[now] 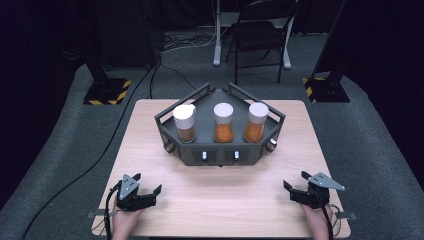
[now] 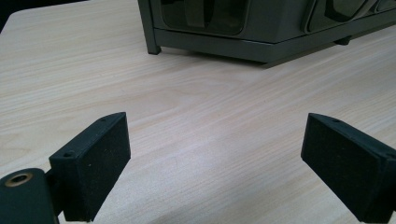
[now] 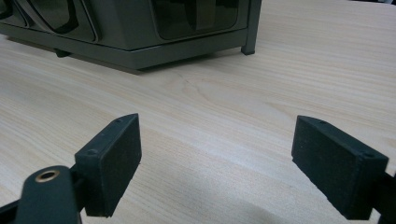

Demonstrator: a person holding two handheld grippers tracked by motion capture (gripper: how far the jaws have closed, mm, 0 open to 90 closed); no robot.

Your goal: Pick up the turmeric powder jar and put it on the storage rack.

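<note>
Jars (image 1: 223, 123), three with white lids, stand in a grey rack (image 1: 220, 152) mid-table, upright in a row, likely for easy picking. Left gripper (image 1: 148, 192) and right gripper (image 1: 295, 186) rest near the table (image 1: 150, 130) edge, jaws wide apart, empty, well clear of the rack.

three jars (image 1: 223, 123) in one rack (image 1: 220, 154), two claws (image 1: 150, 192), one table (image 1: 220, 200), one chair (image 1: 260, 35).

Lab: hazard-striped stand bases (image 1: 106, 93), floor cables (image 1: 85, 167)
</note>
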